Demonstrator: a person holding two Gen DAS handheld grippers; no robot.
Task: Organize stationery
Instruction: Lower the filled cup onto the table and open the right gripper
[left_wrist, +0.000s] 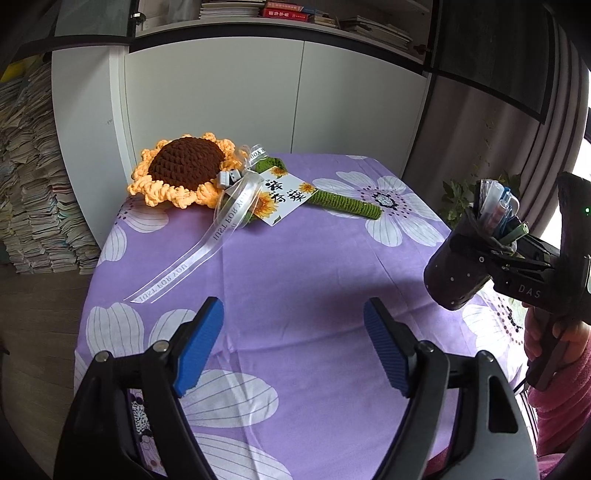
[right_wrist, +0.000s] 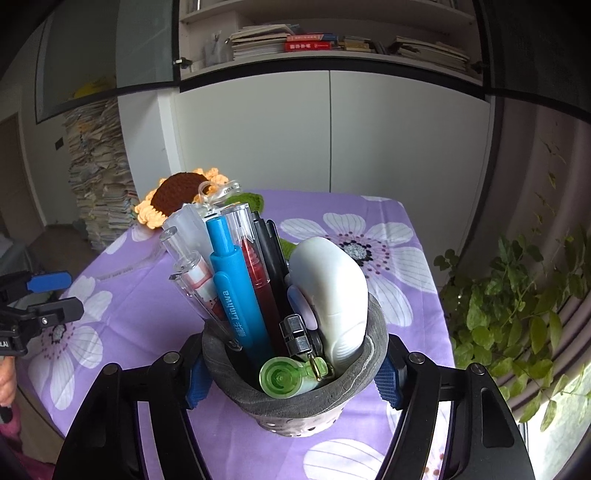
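The right gripper (right_wrist: 293, 380) clamps the pen holder (right_wrist: 295, 398), lower centre of the right view, apparently clear of the tablecloth (left_wrist: 295, 258). Pens (right_wrist: 236, 295) already stand inside. The left gripper (left_wrist: 293, 343) is spread, empty. Remaining: set down.

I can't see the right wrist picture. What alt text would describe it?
The right gripper is shut on a dark grey pen holder packed with pens, among them a blue pen, and a white tape dispenser, above a purple flowered tablecloth. A crocheted sunflower lies behind; the left gripper shows at the left edge.
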